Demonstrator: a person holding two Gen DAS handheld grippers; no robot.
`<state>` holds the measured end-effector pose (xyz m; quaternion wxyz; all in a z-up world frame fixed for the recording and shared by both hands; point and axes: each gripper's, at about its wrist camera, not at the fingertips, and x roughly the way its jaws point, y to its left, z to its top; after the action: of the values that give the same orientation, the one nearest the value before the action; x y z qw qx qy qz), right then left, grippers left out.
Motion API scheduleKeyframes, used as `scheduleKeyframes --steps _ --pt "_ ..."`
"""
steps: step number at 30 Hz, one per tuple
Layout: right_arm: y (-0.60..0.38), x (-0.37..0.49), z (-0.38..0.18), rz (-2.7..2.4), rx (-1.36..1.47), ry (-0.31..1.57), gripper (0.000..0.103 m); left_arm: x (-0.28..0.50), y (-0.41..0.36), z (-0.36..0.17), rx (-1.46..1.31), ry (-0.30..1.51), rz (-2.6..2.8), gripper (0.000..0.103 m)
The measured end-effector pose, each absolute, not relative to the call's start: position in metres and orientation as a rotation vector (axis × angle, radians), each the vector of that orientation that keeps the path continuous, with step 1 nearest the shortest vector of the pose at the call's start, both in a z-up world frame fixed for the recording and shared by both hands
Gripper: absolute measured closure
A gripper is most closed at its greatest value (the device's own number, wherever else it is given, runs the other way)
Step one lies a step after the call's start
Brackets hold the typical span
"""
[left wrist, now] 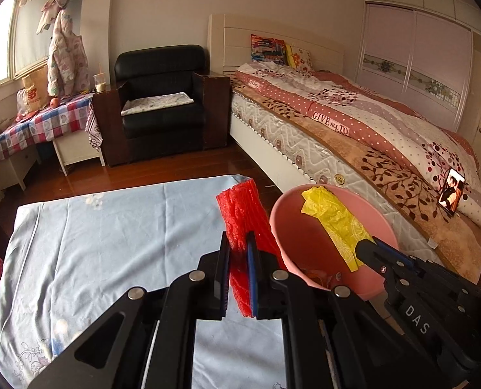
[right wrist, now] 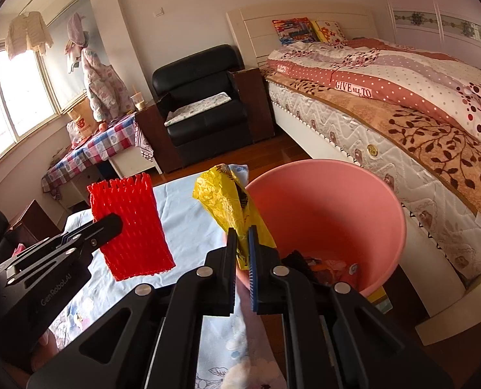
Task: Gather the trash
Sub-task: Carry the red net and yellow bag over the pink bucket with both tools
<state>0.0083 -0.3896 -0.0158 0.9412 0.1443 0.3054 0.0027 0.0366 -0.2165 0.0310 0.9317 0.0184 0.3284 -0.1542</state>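
Your left gripper (left wrist: 240, 243) is clamped on the red foam net (left wrist: 242, 217), which stands up at centre frame in the left wrist view, just left of the pink bin (left wrist: 383, 223). Your right gripper (right wrist: 243, 236) is pinched on the crumpled yellow bag (right wrist: 227, 201) at the bin's near rim (in the left view it lies over the bin's mouth). Some scraps lie inside the bin. The light blue cloth (left wrist: 110, 236) fills the lower left, the bed (left wrist: 353, 123) the upper right.

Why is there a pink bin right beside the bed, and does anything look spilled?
Nothing looks spilled. The pink bin stands upright with scraps inside; each claw simply holds trash: red foam netting and a yellow wrapper.
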Motion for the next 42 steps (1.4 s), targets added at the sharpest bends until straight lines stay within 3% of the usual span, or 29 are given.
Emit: scheduleKeyframes --steps 42 --pt "-0.451 0.036 -0.045 -0.163 0.291 0.66 0.096 0.076 -0.318 -0.022 0.131 0.796 -0.46 0.094"
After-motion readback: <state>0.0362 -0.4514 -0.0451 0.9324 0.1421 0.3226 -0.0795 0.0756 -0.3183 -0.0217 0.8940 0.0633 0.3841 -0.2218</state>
